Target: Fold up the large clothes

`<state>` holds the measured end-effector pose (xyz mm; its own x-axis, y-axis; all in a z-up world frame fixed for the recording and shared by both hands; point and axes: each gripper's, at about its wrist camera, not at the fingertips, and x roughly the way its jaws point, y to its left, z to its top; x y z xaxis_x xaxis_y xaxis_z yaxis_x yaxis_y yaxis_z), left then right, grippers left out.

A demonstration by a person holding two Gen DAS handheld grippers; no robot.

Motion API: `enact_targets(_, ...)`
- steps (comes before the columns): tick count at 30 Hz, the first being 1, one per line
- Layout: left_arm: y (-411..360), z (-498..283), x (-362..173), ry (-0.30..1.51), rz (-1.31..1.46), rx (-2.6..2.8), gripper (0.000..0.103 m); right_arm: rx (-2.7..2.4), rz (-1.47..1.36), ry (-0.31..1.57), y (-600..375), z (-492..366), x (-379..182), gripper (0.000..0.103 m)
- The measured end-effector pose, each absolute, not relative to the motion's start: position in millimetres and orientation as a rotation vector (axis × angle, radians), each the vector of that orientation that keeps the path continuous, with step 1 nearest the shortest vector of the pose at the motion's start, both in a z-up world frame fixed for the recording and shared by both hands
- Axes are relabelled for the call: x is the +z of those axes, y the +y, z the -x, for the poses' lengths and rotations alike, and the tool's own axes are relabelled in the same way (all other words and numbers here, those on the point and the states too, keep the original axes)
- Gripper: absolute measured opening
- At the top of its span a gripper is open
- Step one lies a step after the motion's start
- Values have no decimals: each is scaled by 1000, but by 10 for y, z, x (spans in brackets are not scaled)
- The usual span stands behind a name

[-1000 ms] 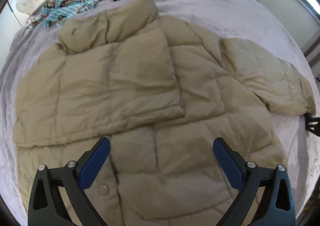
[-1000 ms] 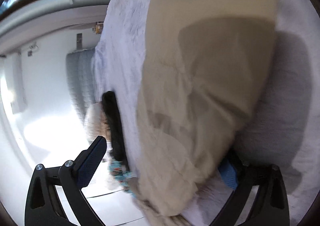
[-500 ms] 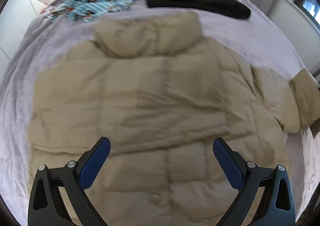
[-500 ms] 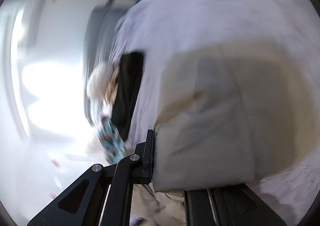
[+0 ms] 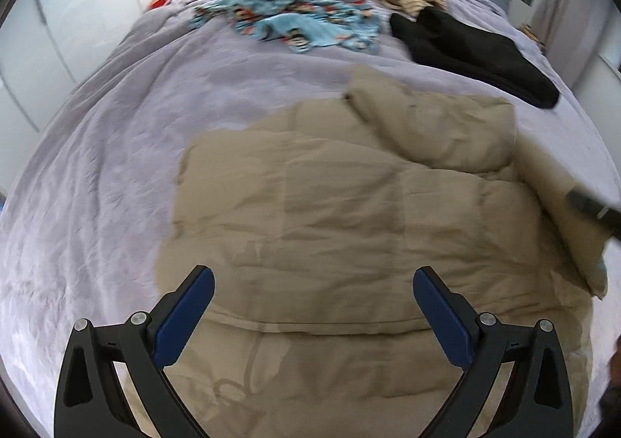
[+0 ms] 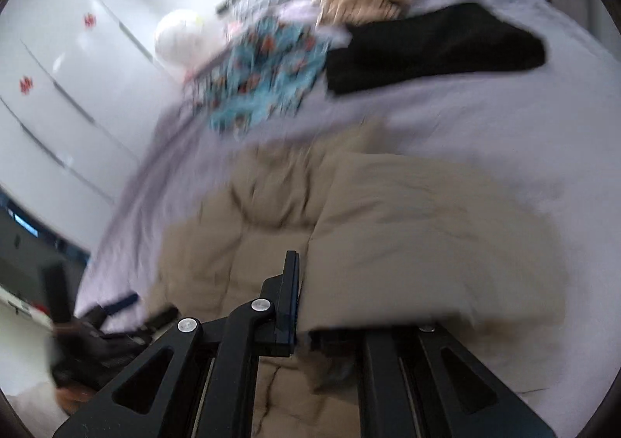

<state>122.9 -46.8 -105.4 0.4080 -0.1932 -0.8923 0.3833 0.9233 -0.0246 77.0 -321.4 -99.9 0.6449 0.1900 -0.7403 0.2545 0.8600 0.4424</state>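
In the left wrist view, we noted that the tan puffer jacket (image 5: 349, 228) lay flat on the lavender bedspread (image 5: 97, 174) as before, but its sleeve (image 5: 559, 205), a second earlier spread outward, now rose at the right edge; the left gripper (image 5: 313, 302) hung wide apart and empty above the hem. In the right wrist view, the right gripper (image 6: 306, 302), gaping a second earlier, had clamped onto that sleeve (image 6: 427, 244); we judged the second sleeve fold under way.
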Motion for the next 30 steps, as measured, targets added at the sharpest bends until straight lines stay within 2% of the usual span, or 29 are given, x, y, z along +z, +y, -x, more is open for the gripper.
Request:
enact_targets(7,-211,-1328,-1237,1113,-178,-342,103,-131,-596,1049,-2909,-810,-1716,9)
enact_targets(13,-287,-1315,-1315,1129,-169,-369,103,-148,-609,1080,-2921,-864,-1825,10)
enact_targets(15,-340,-1303,-1314,1127,-172,-387,103,-151,-628,1099,-2938,-857,-1836,17)
enact_targets(16,-356,-1287,-1308,1125,-174,-393,103,-150,-641,1103,-2949,-849,-1785,30)
enact_targets(17,-377,-1283,-1301,1123,-175,-400,103,-144,-658,1098,-2955,-829,-1736,51)
enact_targets(19,-402,-1277,-1290,1120,-176,-413,103,-134,-689,1057,-2970,-737,-1611,75)
enact_targets(20,-408,-1274,-1284,1119,-176,-415,103,-142,-699,1032,-2988,-675,-1544,76)
enact_targets(27,-362,-1347,-1280,1128,-124,-436,103,-266,-991,868,-3574,-202,-1419,76)
enact_targets(28,-339,-1361,-1271,1128,-108,-441,103,-286,-1035,849,-3662,-184,-1444,66)
enact_targets(29,-314,-1374,-1262,1128,-93,-446,103,-307,-1071,829,-3745,-180,-1462,37)
enact_targets(30,-285,-1385,-1252,1128,-78,-451,103,-309,-1078,825,-3780,-211,-1464,26)
